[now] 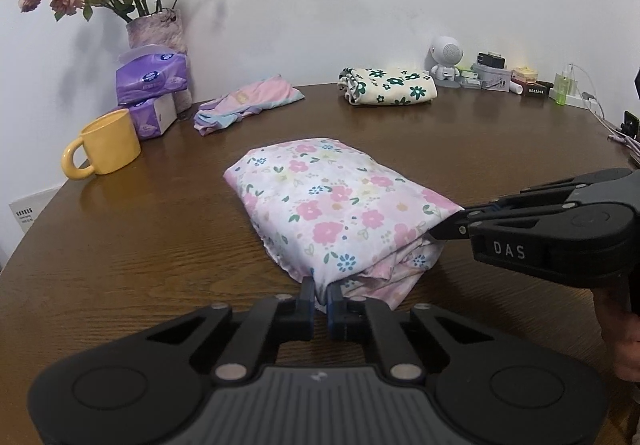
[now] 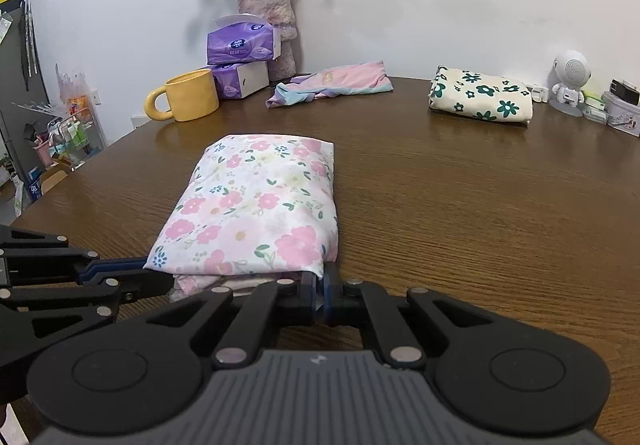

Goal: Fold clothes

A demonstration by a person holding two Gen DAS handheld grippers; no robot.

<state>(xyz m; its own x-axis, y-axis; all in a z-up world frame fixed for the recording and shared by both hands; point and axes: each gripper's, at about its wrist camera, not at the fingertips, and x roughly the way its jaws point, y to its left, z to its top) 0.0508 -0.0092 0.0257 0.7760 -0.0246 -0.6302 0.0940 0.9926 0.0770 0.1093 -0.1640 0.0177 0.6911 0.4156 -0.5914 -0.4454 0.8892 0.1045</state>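
Note:
A pink floral garment (image 1: pixel 328 205) (image 2: pixel 256 205) lies folded into a thick rectangle on the brown wooden table (image 1: pixel 140 237) (image 2: pixel 460 205). My left gripper (image 1: pixel 321 291) is shut on its near left corner, cloth pinched between the fingers. My right gripper (image 2: pixel 321 281) is shut on the near right corner; in the left wrist view the right gripper (image 1: pixel 450 223) comes in from the right and clamps the top layer. The left gripper (image 2: pixel 136 277) shows at the left of the right wrist view, against the cloth's near edge.
A folded cream garment with green flowers (image 1: pixel 386 87) (image 2: pixel 480 95) and a crumpled pink-and-blue garment (image 1: pixel 248 103) (image 2: pixel 332 83) lie at the back. A yellow mug (image 1: pixel 106 145) (image 2: pixel 186 95), purple tissue packs (image 1: pixel 152 85) (image 2: pixel 240 45) and a flower vase (image 1: pixel 158 31) (image 2: pixel 272 17) stand back left; a small white figure (image 1: pixel 446 61) (image 2: pixel 570 79) and boxes back right.

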